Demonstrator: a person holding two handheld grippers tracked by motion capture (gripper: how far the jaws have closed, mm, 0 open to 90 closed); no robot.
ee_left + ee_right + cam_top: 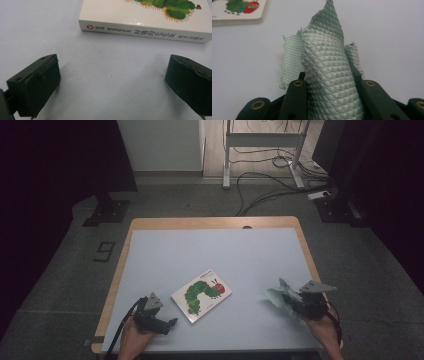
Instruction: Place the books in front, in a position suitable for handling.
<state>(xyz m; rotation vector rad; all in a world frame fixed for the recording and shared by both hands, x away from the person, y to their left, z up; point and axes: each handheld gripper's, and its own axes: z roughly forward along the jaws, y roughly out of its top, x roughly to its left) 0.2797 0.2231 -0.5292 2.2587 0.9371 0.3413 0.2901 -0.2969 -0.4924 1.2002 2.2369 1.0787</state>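
Observation:
A white board book (202,295) with a green caterpillar on its cover lies flat near the front middle of the table. Its spine (145,32) faces my left gripper (167,325), which rests open on the table just left of the book, nothing between its jaws (112,82). At the front right, my right gripper (292,304) is shut on a pale green textured cloth (280,297). The cloth (327,62) stands up bunched between the jaws and hides their tips. The book's corner (237,11) shows at the upper left of the right gripper view.
The table (215,255) has a pale blue top with a wooden rim. Beyond its far edge stand a white frame leg (227,155) and loose cables (270,190) on the floor. A black stand base (105,212) sits at the back left.

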